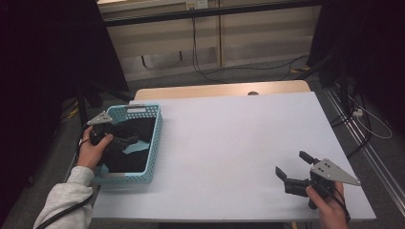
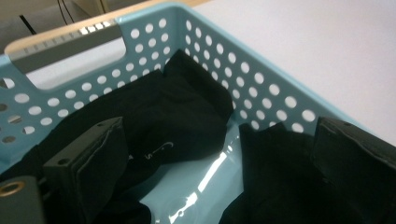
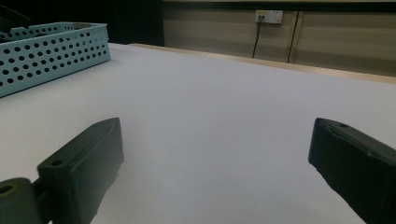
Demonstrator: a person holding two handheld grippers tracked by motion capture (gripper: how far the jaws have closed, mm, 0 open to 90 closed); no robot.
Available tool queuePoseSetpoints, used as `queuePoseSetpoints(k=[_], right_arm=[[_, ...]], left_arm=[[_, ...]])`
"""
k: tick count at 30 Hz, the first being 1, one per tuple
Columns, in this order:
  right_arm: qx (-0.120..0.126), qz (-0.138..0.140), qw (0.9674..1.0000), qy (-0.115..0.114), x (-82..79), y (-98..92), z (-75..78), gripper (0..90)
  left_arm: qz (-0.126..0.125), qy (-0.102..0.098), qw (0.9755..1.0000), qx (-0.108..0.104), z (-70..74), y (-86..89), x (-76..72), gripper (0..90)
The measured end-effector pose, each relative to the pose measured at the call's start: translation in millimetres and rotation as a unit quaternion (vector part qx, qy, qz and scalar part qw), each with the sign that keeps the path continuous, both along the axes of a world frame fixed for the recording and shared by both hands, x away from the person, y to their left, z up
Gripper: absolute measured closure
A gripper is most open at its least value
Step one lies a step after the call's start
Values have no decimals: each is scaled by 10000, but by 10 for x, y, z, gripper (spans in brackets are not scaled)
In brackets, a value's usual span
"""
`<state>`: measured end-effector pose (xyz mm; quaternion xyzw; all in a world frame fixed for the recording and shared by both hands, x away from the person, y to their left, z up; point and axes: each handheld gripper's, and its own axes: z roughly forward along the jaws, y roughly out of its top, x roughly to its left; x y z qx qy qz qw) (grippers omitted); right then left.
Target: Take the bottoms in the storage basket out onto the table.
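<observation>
A black cloth (image 2: pixel 177 116) lies crumpled inside a light blue basket (image 1: pixel 155 143) with round holes in its walls; the basket stands at the left edge of the white table (image 1: pixel 239 138), its long side running away from the person; in the left gripper view the cloth is heaped against the far wall and along both sides, and a patch of the shiny blue basket floor (image 2: pixel 196 186) shows bare in the middle; a small pale mark sits on the cloth near its middle, too small to read.

The left gripper (image 1: pixel 125 139) reaches down into the basket from the person's left hand (image 1: pixel 93 148), which rests at the basket's left rim; its jaws stand wide apart with cloth lying between and under them, and whether a pad touches the cloth I cannot tell.

The right gripper (image 1: pixel 292 166) is well apart from the basket, low over the bare table near the right front corner, held by the right hand (image 1: pixel 329 202); its jaws are spread wide with nothing between them; in the right gripper view the basket (image 3: pixel 51 51) stands far off at the upper left.

Beyond the table a cable (image 1: pixel 195 43) hangs down the pale wall.
</observation>
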<state>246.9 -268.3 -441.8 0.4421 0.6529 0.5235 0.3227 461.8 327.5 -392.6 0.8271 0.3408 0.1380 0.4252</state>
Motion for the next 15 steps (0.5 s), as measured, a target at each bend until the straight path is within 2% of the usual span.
queuePoseSetpoints(k=[5,9,10,12,15], right_arm=[[-19,14,10000,0,-1,1,0,25],[-22,19,10000,-7,-2,3,1,24],[-23,23,10000,-9,-2,3,2,25],[-25,21,10000,-8,-2,3,1,24],[-34,24,10000,-10,-5,5,3,25]], left_arm=[[-71,122,9997,186,-52,1,27,44],[-243,139,9992,296,-70,-2,40,45],[-276,224,9989,318,-77,-8,39,45],[-313,220,9981,493,-89,-16,47,47],[-329,290,9978,503,-119,-18,48,49]])
